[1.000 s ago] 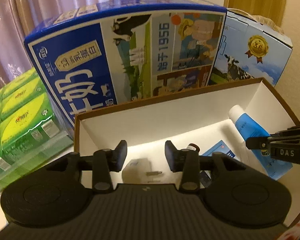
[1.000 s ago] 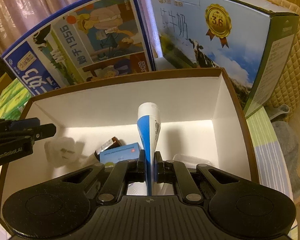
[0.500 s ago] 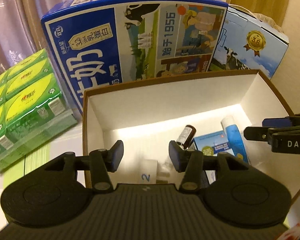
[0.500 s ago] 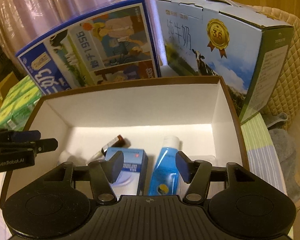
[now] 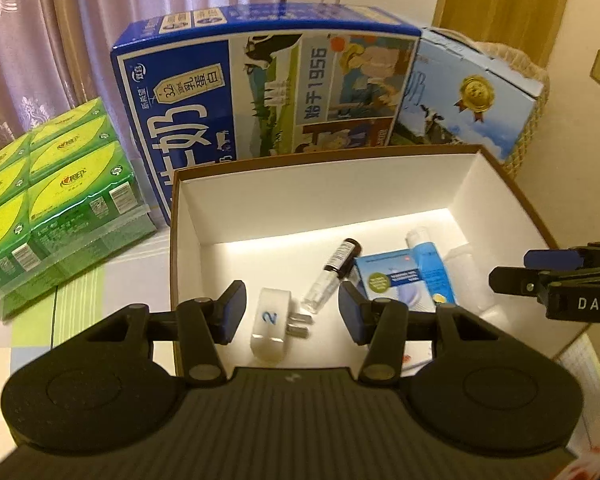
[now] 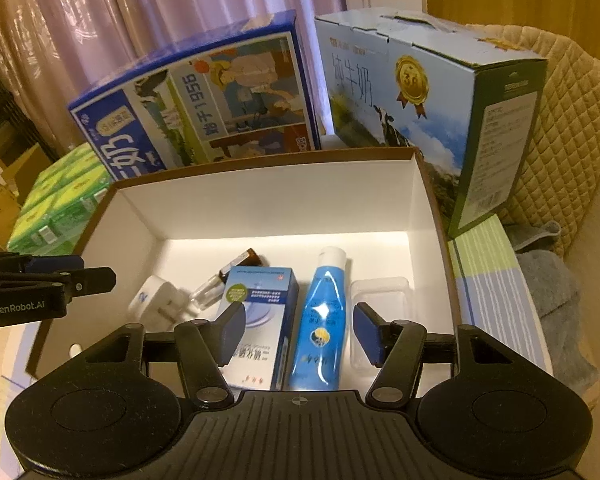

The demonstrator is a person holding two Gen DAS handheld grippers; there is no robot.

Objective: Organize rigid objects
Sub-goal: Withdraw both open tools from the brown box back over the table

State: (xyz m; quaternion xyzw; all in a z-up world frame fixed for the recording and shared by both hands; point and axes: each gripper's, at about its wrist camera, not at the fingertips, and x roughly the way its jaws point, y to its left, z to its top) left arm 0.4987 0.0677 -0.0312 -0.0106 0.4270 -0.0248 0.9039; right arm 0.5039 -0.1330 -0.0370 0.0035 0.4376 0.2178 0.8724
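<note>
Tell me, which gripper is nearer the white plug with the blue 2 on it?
The left gripper. The white plug lies in the box right below its open fingers. The right gripper hangs open over the blue tube, further along the box from the plug.

Box (image 6: 422, 216): matt white card inside.
Tube (image 6: 320, 320): glossy blue plastic.
Vial (image 5: 332, 272): clear glass.
Plug (image 5: 270, 322): smooth white plastic.

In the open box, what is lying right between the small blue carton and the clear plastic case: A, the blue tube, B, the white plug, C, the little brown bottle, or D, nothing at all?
A: in the right wrist view the blue tube lies flat on the box floor, with the small blue carton on its left and the clear plastic case on its right.
</note>
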